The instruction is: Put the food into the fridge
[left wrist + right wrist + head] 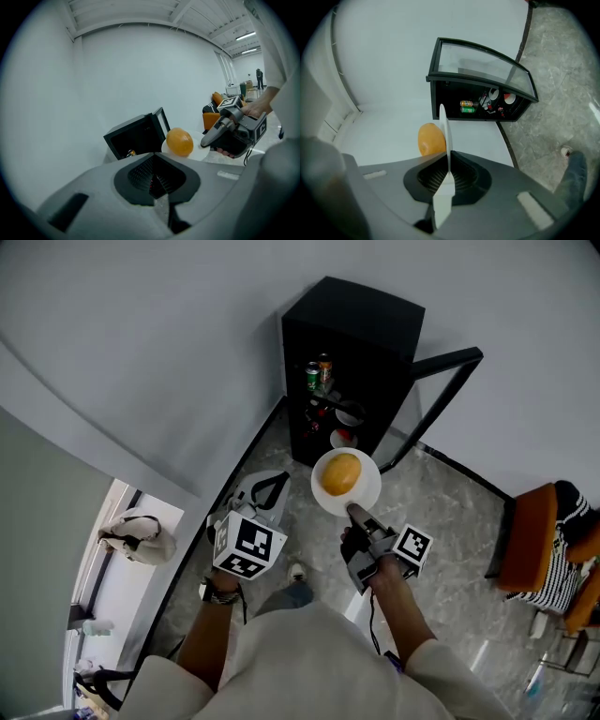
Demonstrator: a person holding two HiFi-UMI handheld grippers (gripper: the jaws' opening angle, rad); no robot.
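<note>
From here I see a round orange-yellow food item (340, 473) on a plain white round plate (367, 493). The boxy fridge (361, 320) is black, with a green drink can (312, 377) inside. The stone floor (450, 521) is grey, veined paler. My grey left gripper (267, 486) and right gripper (356, 514) carry black-and-white square-marker cubes. The padded chair (530, 535) is orange.

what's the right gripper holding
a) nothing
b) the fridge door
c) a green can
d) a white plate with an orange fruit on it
d: the right gripper is clamped on the rim of the white plate, and the orange fruit sits on it.
</note>
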